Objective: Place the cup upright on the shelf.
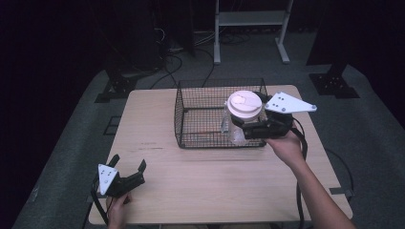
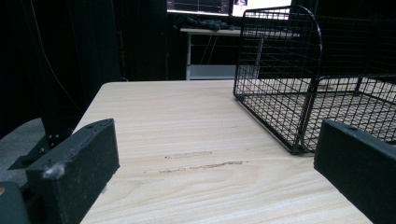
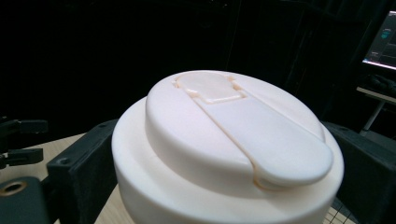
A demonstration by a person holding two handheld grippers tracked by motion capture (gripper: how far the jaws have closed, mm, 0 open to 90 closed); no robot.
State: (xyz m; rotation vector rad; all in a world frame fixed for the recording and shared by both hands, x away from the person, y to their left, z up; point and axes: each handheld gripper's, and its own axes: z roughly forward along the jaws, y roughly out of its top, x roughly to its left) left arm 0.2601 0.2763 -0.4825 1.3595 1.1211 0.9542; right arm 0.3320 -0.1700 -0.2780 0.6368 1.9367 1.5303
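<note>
The right gripper (image 1: 253, 128) has its jaws clamped around a clear jar (image 1: 236, 131) with a cream lid (image 1: 244, 105), holding it at the near right corner of the black wire basket (image 1: 191, 119). Whether the jar hangs inside the basket or just above its rim is hard to tell from the high view. The step in hand looks like carrying the jar in or out of the basket; the next move calls for keeping it upright and clear of the wire wall. The left gripper (image 1: 128, 168) rests at the near left of the worktop (image 1: 157, 167), jaws spread wide and holding nothing. In the right gripper view the lid (image 3: 229, 149) hides the jar's body and any contents
</note>
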